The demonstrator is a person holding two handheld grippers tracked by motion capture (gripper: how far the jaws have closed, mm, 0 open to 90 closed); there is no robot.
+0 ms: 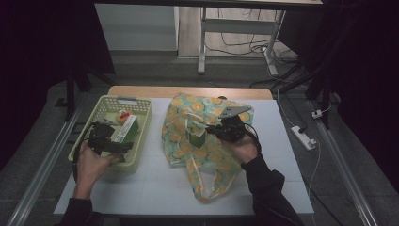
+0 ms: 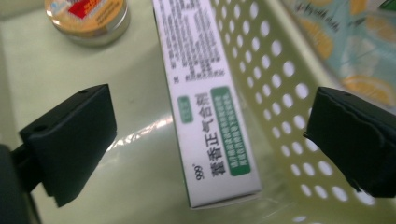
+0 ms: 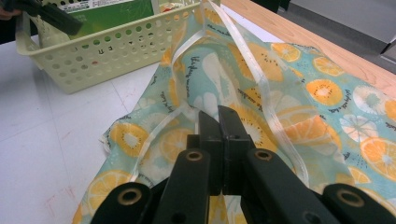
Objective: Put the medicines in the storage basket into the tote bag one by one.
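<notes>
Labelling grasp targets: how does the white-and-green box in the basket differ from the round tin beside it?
The box is long and rectangular; the tin is round and low. The box is white with green panels and print; the tin has an orange-and-red lid and metal rim. The box lies between the left gripper's open jaws; the tin sits beyond them. Both rest in the basket.

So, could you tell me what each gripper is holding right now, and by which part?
The right gripper is shut on the fruit-print cloth bag, pinching its fabric. The left gripper holds nothing; its jaws stand open around the white-and-green box.
</notes>
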